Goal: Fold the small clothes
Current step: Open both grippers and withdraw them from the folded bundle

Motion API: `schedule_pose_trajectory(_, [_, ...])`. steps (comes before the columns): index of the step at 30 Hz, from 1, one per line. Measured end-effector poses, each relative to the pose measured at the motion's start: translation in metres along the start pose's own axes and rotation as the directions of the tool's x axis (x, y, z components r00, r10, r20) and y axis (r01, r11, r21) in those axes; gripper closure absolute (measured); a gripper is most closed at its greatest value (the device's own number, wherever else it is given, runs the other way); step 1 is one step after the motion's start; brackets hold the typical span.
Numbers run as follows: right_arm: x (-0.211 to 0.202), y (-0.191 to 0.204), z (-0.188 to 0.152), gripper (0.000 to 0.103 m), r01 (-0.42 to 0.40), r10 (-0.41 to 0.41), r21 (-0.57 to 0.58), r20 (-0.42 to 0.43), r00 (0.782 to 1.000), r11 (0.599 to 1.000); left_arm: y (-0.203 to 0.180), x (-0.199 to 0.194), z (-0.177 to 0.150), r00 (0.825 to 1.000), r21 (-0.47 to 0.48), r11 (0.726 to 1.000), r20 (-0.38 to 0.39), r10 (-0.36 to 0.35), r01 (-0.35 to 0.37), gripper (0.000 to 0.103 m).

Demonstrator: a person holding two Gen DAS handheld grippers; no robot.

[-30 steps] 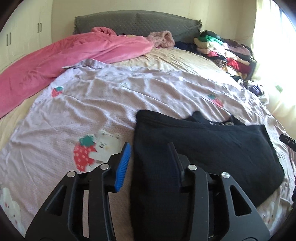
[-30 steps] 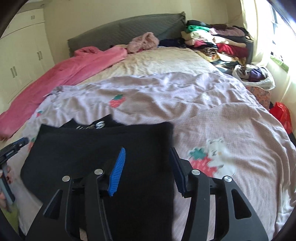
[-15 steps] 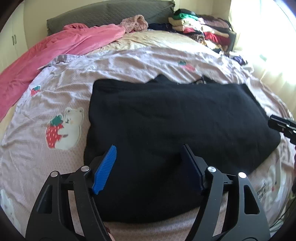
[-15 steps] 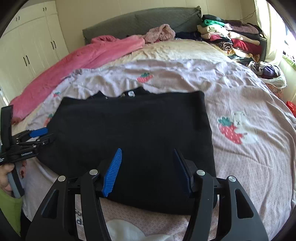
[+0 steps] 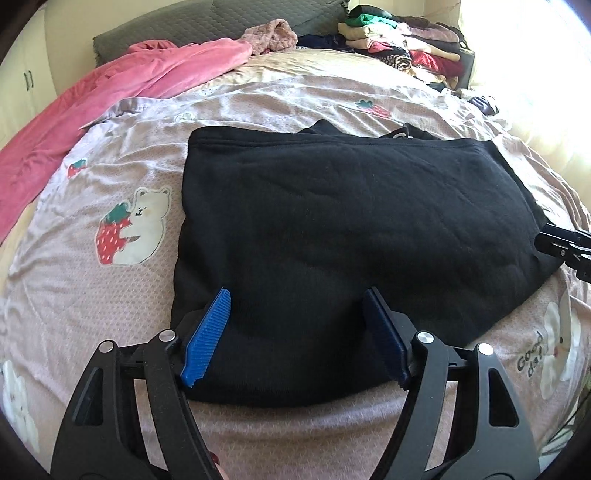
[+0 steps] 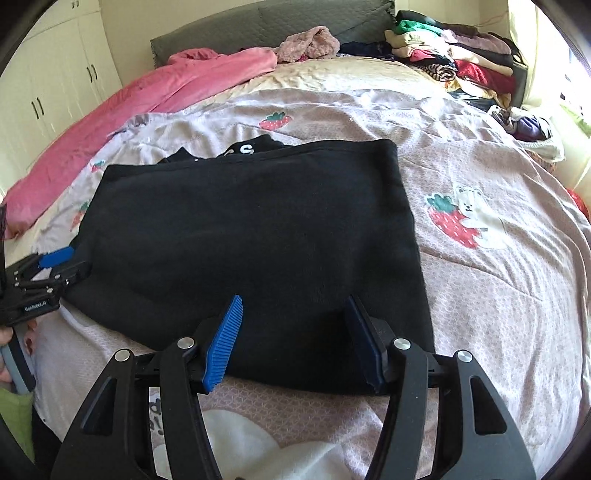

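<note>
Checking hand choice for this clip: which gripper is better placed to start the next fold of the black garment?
Roughly even, slight edge left. The left gripper and right gripper both stand open over the black garment's near edge, neither gripping; the left sits nearer its corner.

the folded black knit garment (image 5: pixel 351 221) lies on the lilac strawberry-print bedspread (image 5: pixel 92 295), at 12 o'clock from both grippers. the long pink fleece blanket (image 5: pixel 110 96) lies at 10 o'clock, the grey padded headboard (image 5: pixel 207 26) behind it. the stack of folded mixed clothes (image 5: pixel 402 48) sits at 1 o'clock.
</note>
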State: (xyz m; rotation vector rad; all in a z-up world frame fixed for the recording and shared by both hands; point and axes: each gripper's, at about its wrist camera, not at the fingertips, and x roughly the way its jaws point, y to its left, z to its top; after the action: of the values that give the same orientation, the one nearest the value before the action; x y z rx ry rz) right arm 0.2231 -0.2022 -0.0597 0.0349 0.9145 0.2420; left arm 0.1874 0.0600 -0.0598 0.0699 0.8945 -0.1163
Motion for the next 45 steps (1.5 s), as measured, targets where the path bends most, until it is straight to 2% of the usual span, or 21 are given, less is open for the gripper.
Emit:
schedule_pose_trajectory(3, [-0.010,-0.003,-0.002,0.045,-0.012,0.012,0.025,0.024,1.000,1.000,0.000,-0.007,-0.004,1.000,-0.008,1.000,0.007,-0.001,0.001,0.037])
schedule_pose_trajectory(4, [-0.013,-0.003,-0.003,0.038,-0.013,0.012,0.029,0.030,0.999,0.999,0.000,-0.009,-0.004,1.000,-0.012,1.000,0.009,-0.002,0.002,0.037])
schedule_pose_trajectory(5, [-0.018,-0.003,-0.004,0.035,-0.010,0.008,0.035,0.041,0.999,0.999,0.000,-0.013,-0.005,1.000,-0.018,1.000,0.014,-0.003,0.003,0.035])
schedule_pose_trajectory(8, [-0.028,-0.002,-0.007,0.032,-0.009,0.007,0.029,0.062,0.998,1.000,-0.001,-0.021,-0.007,1.000,-0.026,1.000,0.026,-0.004,0.005,0.030])
schedule_pose_trajectory(10, [-0.035,0.000,-0.007,0.026,-0.002,0.000,0.023,0.073,0.997,1.000,-0.003,-0.025,-0.009,1.000,-0.023,1.000,0.032,0.000,0.001,0.027])
schedule_pose_trajectory(12, [-0.043,0.003,-0.008,0.026,0.008,-0.009,0.011,0.100,0.995,1.000,-0.003,-0.029,-0.010,0.999,-0.031,1.000,0.038,-0.003,0.004,0.020])
schedule_pose_trajectory(15, [-0.051,0.009,-0.009,0.025,0.011,-0.010,-0.005,0.116,0.993,1.000,-0.002,-0.037,-0.012,0.999,-0.041,0.999,0.048,0.002,0.000,0.016])
schedule_pose_trajectory(17, [-0.058,0.013,-0.009,0.015,0.013,-0.012,-0.010,0.131,0.991,1.000,-0.001,-0.041,-0.013,0.999,-0.050,0.999,0.051,0.006,-0.003,0.010])
schedule_pose_trajectory(18, [-0.061,0.015,-0.010,0.010,0.019,-0.017,-0.012,0.143,0.990,1.000,0.000,-0.043,-0.014,0.998,-0.055,0.998,0.056,0.007,-0.004,0.010])
schedule_pose_trajectory(22, [-0.075,0.026,-0.011,0.010,0.050,-0.041,-0.046,0.191,0.981,0.998,0.004,-0.052,-0.016,0.997,-0.069,0.998,0.071,0.006,-0.001,0.010])
schedule_pose_trajectory(26, [-0.085,0.039,-0.011,0.010,0.041,-0.023,-0.082,0.209,0.978,0.996,0.009,-0.061,-0.018,0.997,-0.085,0.996,0.083,0.010,-0.003,0.010])
schedule_pose_trajectory(45, [-0.085,0.110,-0.007,0.009,-0.058,0.104,-0.231,0.193,0.976,0.971,0.048,-0.090,-0.022,0.982,-0.156,0.982,0.136,0.130,-0.108,0.010])
